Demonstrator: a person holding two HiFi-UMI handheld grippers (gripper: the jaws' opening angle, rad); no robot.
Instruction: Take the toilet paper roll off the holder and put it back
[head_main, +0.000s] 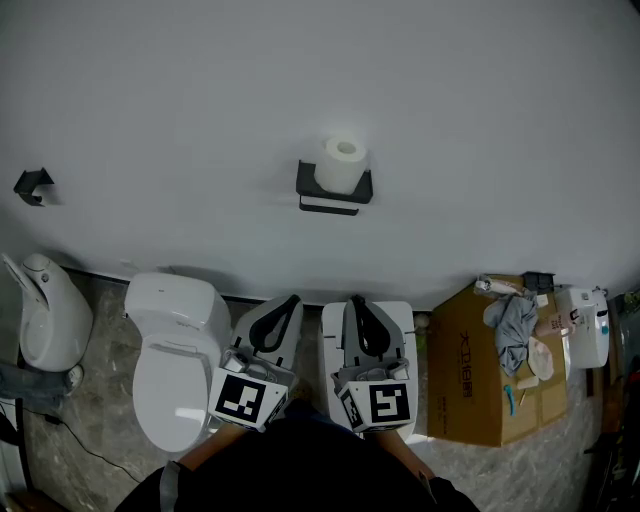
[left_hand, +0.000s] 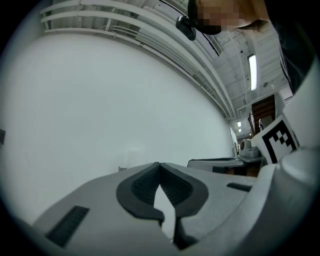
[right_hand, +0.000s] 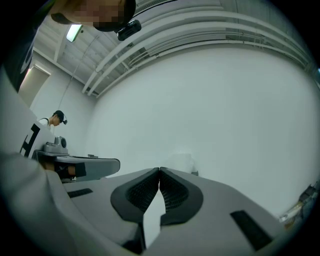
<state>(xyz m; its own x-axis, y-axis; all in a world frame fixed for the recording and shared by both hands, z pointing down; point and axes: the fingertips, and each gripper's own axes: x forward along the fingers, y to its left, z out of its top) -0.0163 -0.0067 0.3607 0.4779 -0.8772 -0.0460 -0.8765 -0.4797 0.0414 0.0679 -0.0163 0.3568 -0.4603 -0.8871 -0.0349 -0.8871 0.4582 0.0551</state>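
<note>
**A:** Which step is this?

**B:** Approach, I'd say, with no grab yet. The toilet paper roll (head_main: 343, 163) stands on end on the black holder (head_main: 333, 195), up on the white wall. Nothing touches it.

**A:** Where are the grippers?

**B:** In the head view the left gripper (head_main: 288, 300) and right gripper (head_main: 357, 300) sit side by side. Both aim at the wall and are well apart from the roll. The toilet (head_main: 175, 360) is off to the left, and it isn't part of the task.

**A:** Fingers?

**B:** Both pairs are pressed together at the tips. Each gripper view shows the ribbed pads meeting with nothing pinched between them.

**A:** Does the roll show in the gripper views?

**B:** Barely. There's a pale smudge on the wall just past the right gripper's tips. It's probably the roll, but white on white is too washed out to be sure.

**A:** What does the next move call for?

**B:** As I read it, close the gap to the wall first. Then one gripper spreads its fingers wide enough to take the roll's sides. It squeezes lightly, since the roll is soft, and lifts it clear of the holder. After that the roll gets set back on the holder the same way. I can't tell which hand will take it, as they're about equally placed.
</note>
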